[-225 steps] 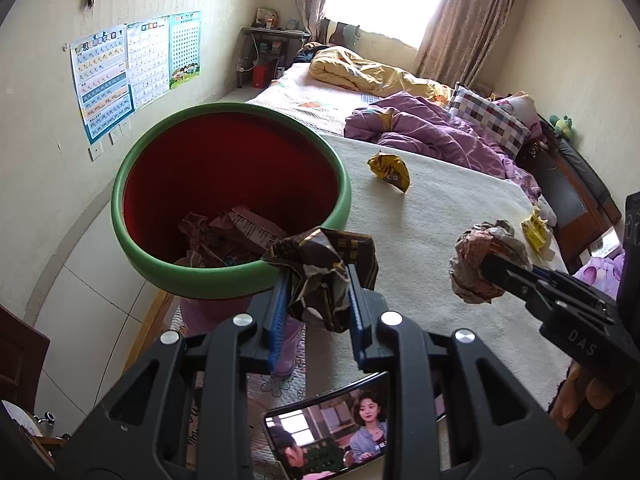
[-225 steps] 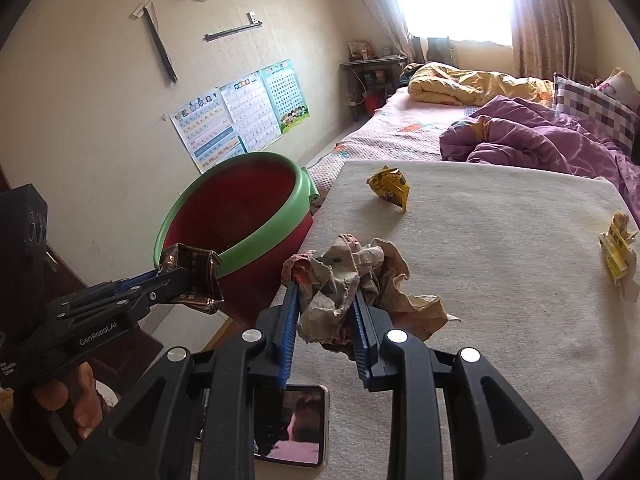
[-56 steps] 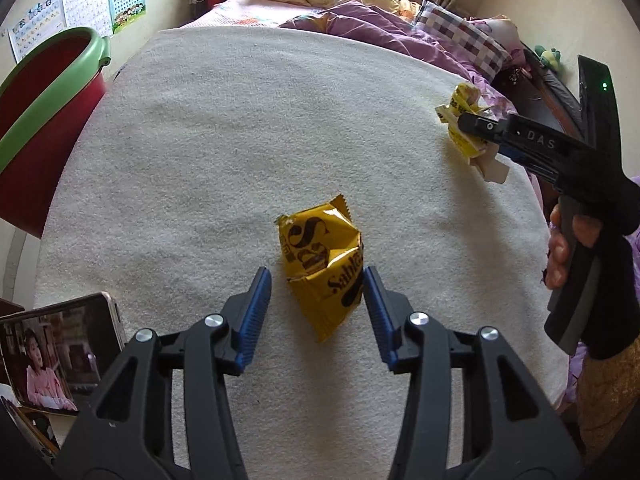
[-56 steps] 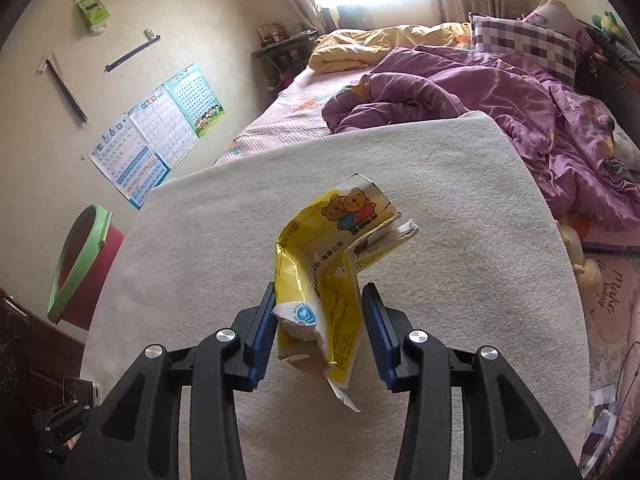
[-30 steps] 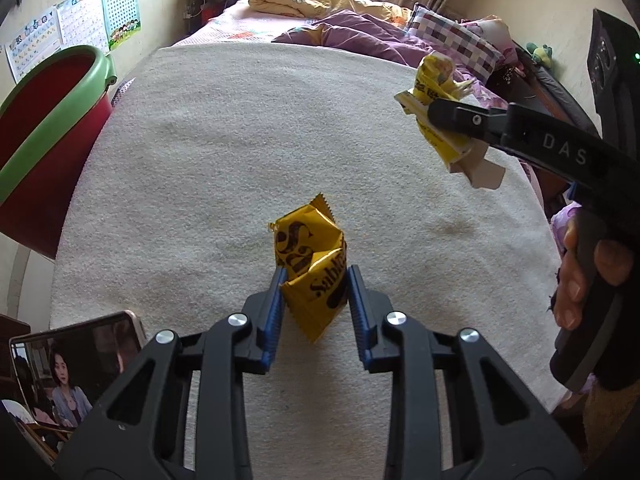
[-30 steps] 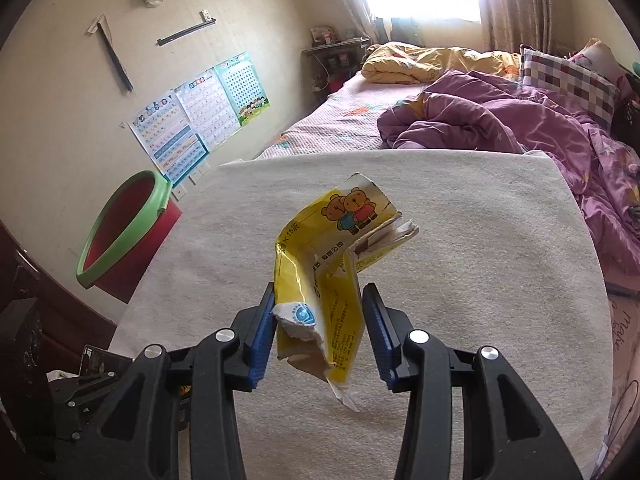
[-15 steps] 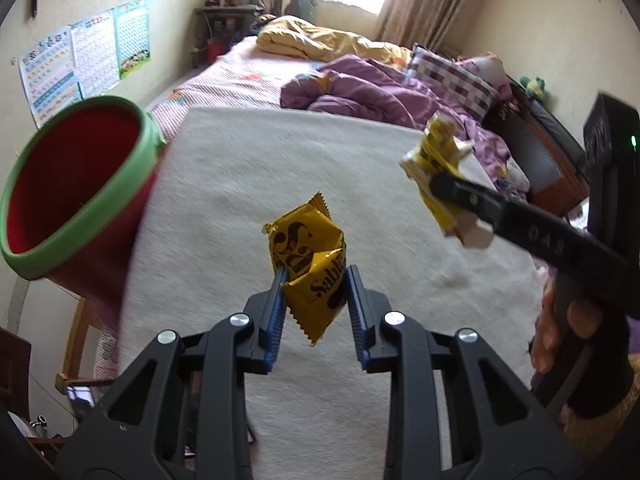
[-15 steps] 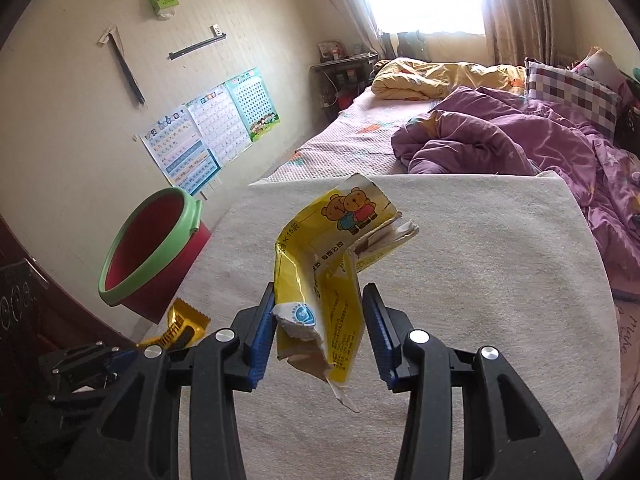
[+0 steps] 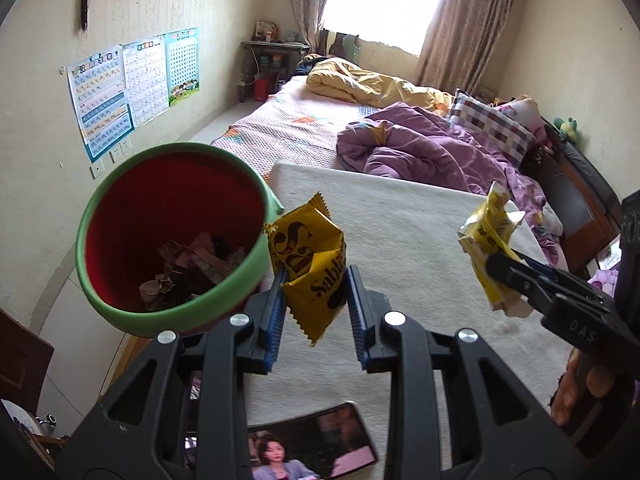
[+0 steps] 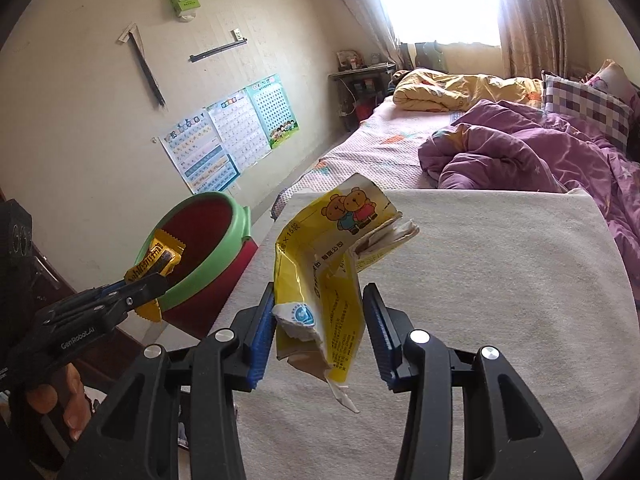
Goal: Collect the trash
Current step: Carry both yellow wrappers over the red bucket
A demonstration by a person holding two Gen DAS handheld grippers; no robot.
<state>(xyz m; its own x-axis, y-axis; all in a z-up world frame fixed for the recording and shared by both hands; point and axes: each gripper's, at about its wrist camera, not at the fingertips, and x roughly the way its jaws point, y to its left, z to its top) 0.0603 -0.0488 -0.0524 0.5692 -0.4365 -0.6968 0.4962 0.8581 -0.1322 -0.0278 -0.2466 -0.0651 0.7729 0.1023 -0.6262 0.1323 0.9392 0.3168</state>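
My left tool (image 9: pixel 316 280) is clenching a yellow snack wrapper (image 9: pixel 310 264) printed "Sablé", holding it in the air just beside the green rim of the red trash bucket (image 9: pixel 132 308), where crumpled wrappers (image 9: pixel 192 268) are lying. My right tool (image 10: pixel 320 316) is gripping a torn yellow packet (image 10: pixel 320 256) showing two cartoon bears and "×15", above the cream-covered desk (image 10: pixel 500 300). I'm reading "GenRobot.AI" on one tool body, "DAS" on the other. A phone (image 9: pixel 312 452) is lying near the desk's edge.
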